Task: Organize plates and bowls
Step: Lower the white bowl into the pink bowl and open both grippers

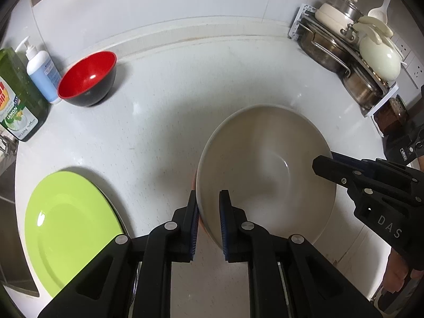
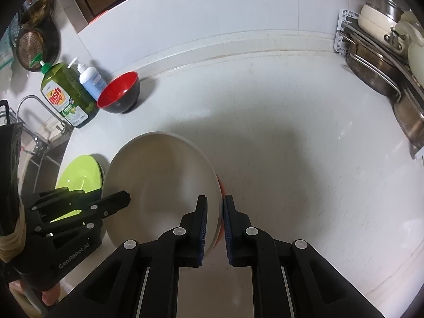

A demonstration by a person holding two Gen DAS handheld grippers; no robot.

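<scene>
Legibly, "LEMON" marks the green dish soap bottle (image 2: 67, 92). On the counter (image 2: 291, 159), the white bowl (image 1: 265, 169) has each rim side straddled by left gripper (image 1: 209, 225) and right gripper (image 2: 214, 228) fingers, narrowly parted; clamping unclear.

A home kitchen: white countertop (image 2: 291, 159), dish soap bottle (image 2: 66, 95), sink tap (image 2: 34, 103), stacked pots (image 1: 344, 53).

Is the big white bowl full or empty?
Empty: the white bowl shows only its bare inside; both claws grip its rim.
</scene>
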